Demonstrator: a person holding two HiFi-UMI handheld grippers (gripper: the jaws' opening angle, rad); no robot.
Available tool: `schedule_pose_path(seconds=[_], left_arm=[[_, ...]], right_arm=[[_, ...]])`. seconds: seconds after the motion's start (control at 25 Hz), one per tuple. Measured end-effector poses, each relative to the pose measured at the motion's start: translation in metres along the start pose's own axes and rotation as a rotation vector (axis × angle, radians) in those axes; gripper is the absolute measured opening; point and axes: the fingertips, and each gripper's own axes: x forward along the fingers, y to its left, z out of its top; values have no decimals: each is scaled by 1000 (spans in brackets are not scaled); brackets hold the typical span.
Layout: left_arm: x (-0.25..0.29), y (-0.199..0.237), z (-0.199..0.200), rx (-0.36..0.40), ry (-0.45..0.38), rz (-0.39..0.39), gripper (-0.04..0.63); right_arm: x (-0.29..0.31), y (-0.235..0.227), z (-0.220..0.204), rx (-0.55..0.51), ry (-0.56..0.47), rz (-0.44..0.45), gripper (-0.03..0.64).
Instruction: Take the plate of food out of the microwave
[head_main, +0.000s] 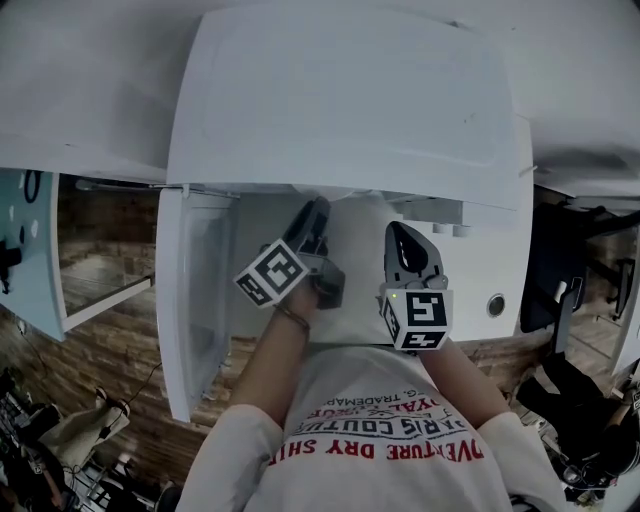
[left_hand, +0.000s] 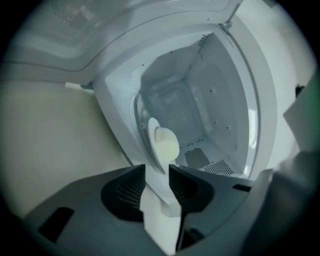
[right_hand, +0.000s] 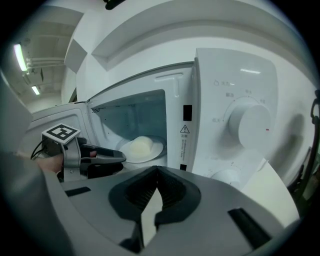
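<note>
Plate (right_hand: 156, 150) sits in microwave (right_hand: 240, 85), unseen from head view; left fingers (left_hand: 125, 190) wide, right fingers (right_hand: 172, 192) closed.

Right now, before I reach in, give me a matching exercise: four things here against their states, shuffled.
Things:
1. left gripper
2. right gripper
3. plate of food
4. microwave door

States:
A. swung open
B. jaws together
C. inside the microwave
D. jaws apart, gripping nothing

Pairs: 1-D, 2-B, 3-C, 4-A
</note>
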Motion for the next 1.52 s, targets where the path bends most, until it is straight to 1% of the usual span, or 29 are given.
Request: schedule_pose_path(seconds=[0.08,0.2,0.28,0.4,0.56,0.6,0.64,0.76,0.92,1.08,1.36,1.52], left_arm=[[2,-1,-1,-56,0,-16,126],[5,-4,0,-117,-6,-33,126],[8,-6,2,-131,-8,-40,126],[12,-8,4,-128,-5,-35,126],[14,-5,4,-189,0,-12,123],[14,-3,3,-194,5,6,107],[14,-1,3,-200,9,22,68],[14,1,2,-254,8,23,60],[11,2,4,-309,-20,9,46],[6,-3,10,-345,-59,-41,18],[0,-19,15,-344,-68,-141,14],[-7,-34,16,-350,-86,-229,14]], right_arm=[[0,-2,-3,2,7,-9,11],[1,-2,-6,7,14,-13,11],[0,-3,-7,8,17,-15,11],[-1,-8,-9,16,20,-30,11],[-1,-17,-11,26,22,-55,11],[-1,-19,-12,28,22,-60,11],[-2,-20,-12,30,23,-66,11],[-3,-22,-13,35,24,-77,11],[-6,-20,-15,37,26,-79,11],[-9,-17,-17,37,27,-80,11],[-14,-15,-17,29,23,-76,11],[-21,-15,-17,12,23,-73,11]])
